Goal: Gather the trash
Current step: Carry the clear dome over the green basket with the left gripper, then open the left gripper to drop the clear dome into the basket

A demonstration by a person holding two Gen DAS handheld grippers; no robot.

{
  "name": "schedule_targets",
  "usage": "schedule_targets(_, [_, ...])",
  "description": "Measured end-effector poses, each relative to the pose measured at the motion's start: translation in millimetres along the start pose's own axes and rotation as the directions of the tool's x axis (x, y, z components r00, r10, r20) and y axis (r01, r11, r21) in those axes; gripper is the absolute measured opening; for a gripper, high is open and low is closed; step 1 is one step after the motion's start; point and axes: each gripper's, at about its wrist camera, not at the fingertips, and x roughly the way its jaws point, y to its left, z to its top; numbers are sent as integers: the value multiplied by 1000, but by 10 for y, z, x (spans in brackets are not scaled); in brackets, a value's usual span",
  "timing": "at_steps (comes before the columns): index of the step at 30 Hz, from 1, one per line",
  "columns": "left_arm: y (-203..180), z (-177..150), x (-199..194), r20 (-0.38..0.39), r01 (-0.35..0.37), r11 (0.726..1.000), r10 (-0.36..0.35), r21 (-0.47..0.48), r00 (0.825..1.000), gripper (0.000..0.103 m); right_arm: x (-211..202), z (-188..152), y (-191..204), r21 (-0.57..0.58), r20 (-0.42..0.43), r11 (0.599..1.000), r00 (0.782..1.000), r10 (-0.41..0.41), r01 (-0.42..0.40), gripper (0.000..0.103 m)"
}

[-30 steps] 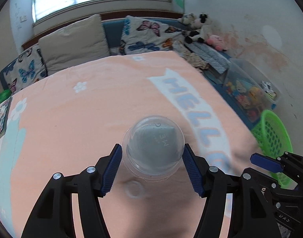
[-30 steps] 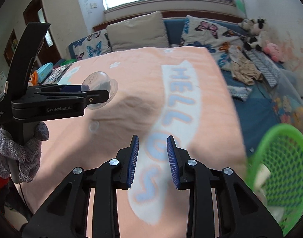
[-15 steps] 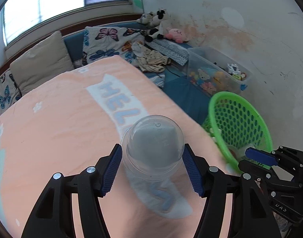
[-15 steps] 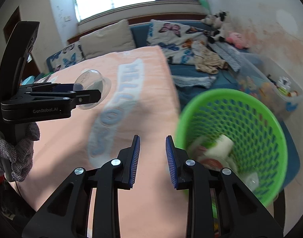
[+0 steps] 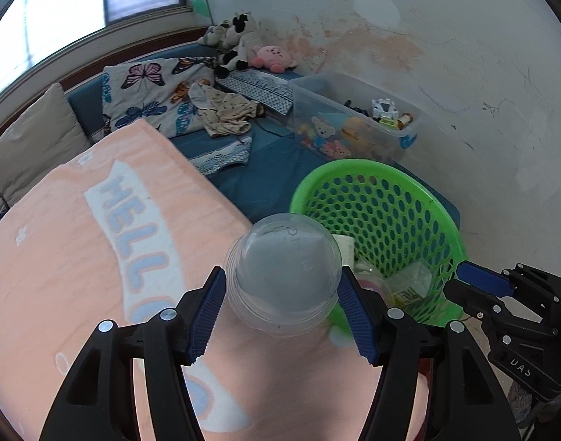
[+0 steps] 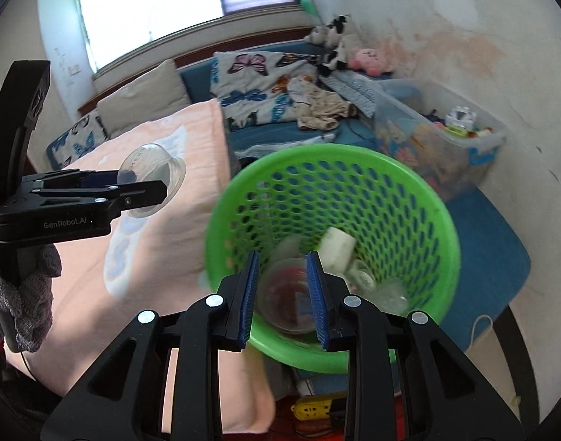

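My left gripper is shut on a clear plastic dome lid and holds it above the right edge of the peach bed blanket, just left of the green mesh basket. From the right wrist view the left gripper with the dome lid is at the left. My right gripper has a narrow gap between its fingers, holds nothing, and hovers over the green basket, which holds several pieces of trash, among them a clear cup. The right gripper shows at right in the left wrist view.
A clear storage bin of toys stands behind the basket by the stained wall. Blue mattress with clothes, butterfly pillows and plush toys lies beyond. A yellow object lies on the floor below the basket.
Both grippers swung right from over the blanket to the basket. The left still holds the dome lid; the basket now fills the right wrist view.
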Motion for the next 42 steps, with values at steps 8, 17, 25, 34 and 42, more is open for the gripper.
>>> schedule_targets(8, [-322, 58, 163, -26, 16, 999, -15, 38, 1000, 60, -42, -98, -212, 53, -4, 998, 1000, -15, 15, 28])
schedule_targets(17, [-521, 90, 364, -67, 33, 998, -29, 53, 997, 61, -25, -177, -349, 99, -14, 995, 1000, -16, 17, 28])
schedule_targets(25, [-564, 104, 453, -83, 45, 998, -41, 50, 996, 71, -63, -213, -398, 118, -11, 993, 1000, -24, 25, 28])
schedule_targets(34, [-453, 58, 414, -70, 33, 999, -31, 27, 997, 78, -60, -242, -360, 125, -16, 992, 1000, -10, 12, 28])
schedule_targets(42, [-227, -37, 197, -37, 4, 1000, -4, -11, 999, 83, -96, -238, -172, 97, -7, 995, 1000, 11, -10, 37])
